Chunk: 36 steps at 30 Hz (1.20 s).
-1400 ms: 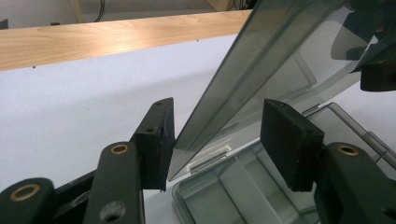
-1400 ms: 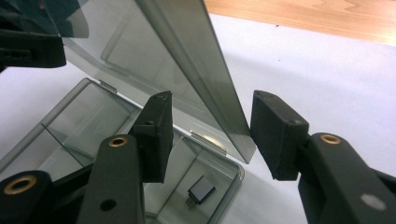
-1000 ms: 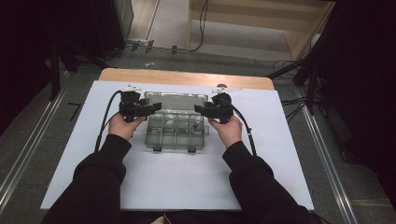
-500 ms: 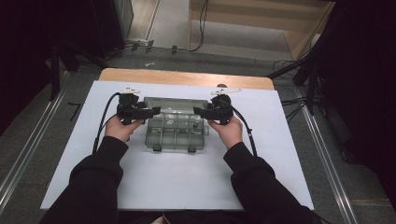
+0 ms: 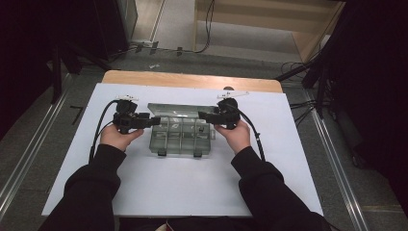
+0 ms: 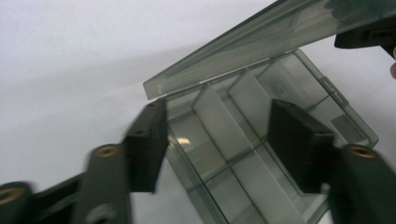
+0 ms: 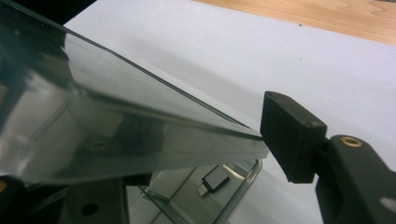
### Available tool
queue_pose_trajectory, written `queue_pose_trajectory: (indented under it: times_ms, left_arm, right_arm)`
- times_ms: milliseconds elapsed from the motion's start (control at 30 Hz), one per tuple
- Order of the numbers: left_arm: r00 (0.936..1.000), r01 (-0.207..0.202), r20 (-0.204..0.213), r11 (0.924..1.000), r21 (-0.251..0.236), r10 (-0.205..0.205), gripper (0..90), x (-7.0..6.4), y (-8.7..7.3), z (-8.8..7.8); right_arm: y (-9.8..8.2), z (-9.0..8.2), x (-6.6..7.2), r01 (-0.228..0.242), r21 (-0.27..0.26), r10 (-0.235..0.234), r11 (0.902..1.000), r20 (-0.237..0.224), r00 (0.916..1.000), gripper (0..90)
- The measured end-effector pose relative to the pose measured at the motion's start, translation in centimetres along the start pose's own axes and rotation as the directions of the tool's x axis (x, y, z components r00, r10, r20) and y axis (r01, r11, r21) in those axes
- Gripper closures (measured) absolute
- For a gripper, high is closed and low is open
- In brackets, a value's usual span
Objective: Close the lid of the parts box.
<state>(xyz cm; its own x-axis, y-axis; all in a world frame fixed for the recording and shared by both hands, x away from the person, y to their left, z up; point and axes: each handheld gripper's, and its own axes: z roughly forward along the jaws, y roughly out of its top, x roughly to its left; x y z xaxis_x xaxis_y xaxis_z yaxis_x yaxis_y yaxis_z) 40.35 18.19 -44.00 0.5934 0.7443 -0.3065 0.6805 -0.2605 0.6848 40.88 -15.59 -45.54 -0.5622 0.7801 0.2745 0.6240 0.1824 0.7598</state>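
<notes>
The clear box [image 5: 180,137] sits mid-table with its lid [image 5: 175,109] half-raised toward 12 o'clock—right gripper [image 5: 208,115] loosely straddling the lid edge, left gripper [image 5: 153,120] unclenched but just narrowing around the box corner—next, swing the lid fully back.

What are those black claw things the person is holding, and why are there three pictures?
Those are two hand-held grippers, like big tweezers with two black jaws each. One picture looks down from above: you see a person's arms, the left gripper and the right gripper, over a white table. The other two pictures come from little cameras riding on each gripper, looking along its jaws.

On the table sits a clear plastic box with small compartments. Its lid is lifted partway up. The right gripper's jaws sit around the lid's edge, and they have just been opening. The left gripper's jaws straddle a side wall of the box and have just been closing. One small dark part lies inside.
</notes>
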Motion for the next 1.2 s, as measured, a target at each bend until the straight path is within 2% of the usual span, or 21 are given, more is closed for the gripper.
queue_pose_trajectory:
  times_ms: [33,133,233,300,467,700,833,1200]
  left_arm:
    - [1.0000,-0.009,0.004,0.9999,0.011,0.009,55.0,-0.1,0.0,-0.1]
    - [0.9993,-0.029,0.023,0.9996,0.004,0.028,66.8,-0.3,0.1,-0.4]
    - [0.9978,-0.030,0.060,0.9995,-0.005,0.030,82.1,-0.3,0.3,-0.6]
    - [0.9965,-0.021,0.081,0.9997,-0.011,0.022,86.7,-0.2,0.4,-0.7]
    - [0.9947,-0.003,0.102,0.9999,-0.014,0.004,87.5,0.0,0.5,-0.6]
    - [0.9953,-0.010,0.096,1.0000,-0.001,0.010,87.3,0.1,0.6,-0.3]
    - [0.9953,-0.009,0.096,1.0000,0.000,0.009,87.3,0.3,0.6,-0.3]
    - [0.9949,-0.021,0.099,0.9998,0.007,0.020,87.3,0.4,0.6,-0.6]
  right_arm:
    - [0.0,0.0,0.0,0.003,-0.002,-0.003,1.0000,-0.002,1.0000,36.4]
    - [-0.1,0.1,0.1,0.006,-0.003,-0.006,1.0000,-0.005,1.0000,35.4]
    - [-0.2,0.1,0.2,0.005,-0.003,-0.005,1.0000,-0.005,1.0000,34.8]
    - [-0.2,0.1,0.3,0.005,-0.007,-0.005,1.0000,-0.005,1.0000,34.4]
    - [-0.4,0.0,0.3,0.013,-0.005,-0.013,0.9999,-0.006,0.9999,33.1]
    - [-0.5,-0.1,0.5,0.025,0.001,-0.025,0.9997,-0.002,0.9997,30.7]
    - [-0.6,-0.3,0.5,0.020,0.024,-0.020,0.9995,0.016,0.9997,30.6]
    - [-1.3,-1.6,0.8,-0.002,0.039,0.003,0.9992,-0.019,0.9998,30.3]
